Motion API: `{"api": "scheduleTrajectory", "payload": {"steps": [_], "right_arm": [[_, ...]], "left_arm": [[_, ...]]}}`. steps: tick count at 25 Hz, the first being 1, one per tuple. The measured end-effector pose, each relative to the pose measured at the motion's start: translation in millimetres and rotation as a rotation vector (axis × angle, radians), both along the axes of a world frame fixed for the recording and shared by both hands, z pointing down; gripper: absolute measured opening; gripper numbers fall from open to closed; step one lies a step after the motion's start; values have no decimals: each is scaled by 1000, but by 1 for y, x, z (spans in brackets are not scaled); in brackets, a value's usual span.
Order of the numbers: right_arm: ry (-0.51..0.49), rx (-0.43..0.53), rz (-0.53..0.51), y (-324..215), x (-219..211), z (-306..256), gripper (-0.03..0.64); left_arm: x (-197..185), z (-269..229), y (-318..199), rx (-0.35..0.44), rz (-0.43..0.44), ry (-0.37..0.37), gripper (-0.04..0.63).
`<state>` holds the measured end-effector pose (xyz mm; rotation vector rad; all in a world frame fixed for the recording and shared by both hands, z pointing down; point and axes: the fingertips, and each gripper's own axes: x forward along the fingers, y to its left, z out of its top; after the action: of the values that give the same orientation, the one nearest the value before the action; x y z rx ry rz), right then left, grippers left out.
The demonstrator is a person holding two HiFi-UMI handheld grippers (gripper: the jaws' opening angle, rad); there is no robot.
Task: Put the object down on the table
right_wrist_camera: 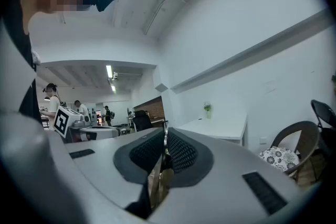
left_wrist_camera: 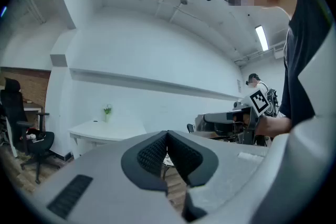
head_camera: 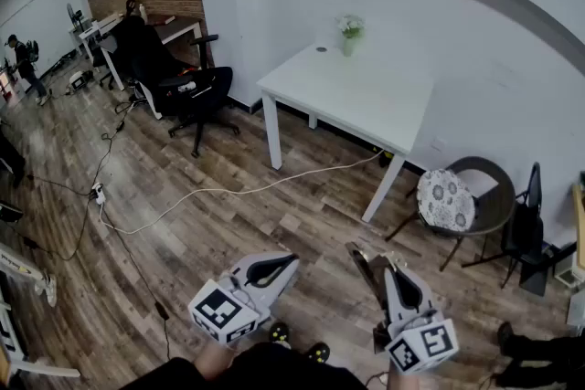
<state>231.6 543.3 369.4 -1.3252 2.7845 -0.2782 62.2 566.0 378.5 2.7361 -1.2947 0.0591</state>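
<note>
Ahead, open floor between object, table

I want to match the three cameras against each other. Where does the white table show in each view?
Head view: white table, upper middle, against the wall.
Left gripper view: table low at left, beyond the jaws.
Right gripper view: table right of centre, beyond the jaws.
Shared landmark: the small plant standing on the table by the wall, visible in all three.
</note>
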Motion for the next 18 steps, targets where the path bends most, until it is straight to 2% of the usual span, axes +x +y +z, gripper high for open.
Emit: {"api": "scheduleTrajectory", "payload": {"steps": [5,11,18], "right_arm": [[-5,3,-1,-1,2,2,25],[-9,-7,25,-2,1,3,25],[-12,-17,61,-7,-1,5,25]], "left_arm": [[0,-1,-1,2,-3,2,0],[-5,-6,-3,51,19,-12,0],[-18,-3,-9,46,19,-4,0]]}}
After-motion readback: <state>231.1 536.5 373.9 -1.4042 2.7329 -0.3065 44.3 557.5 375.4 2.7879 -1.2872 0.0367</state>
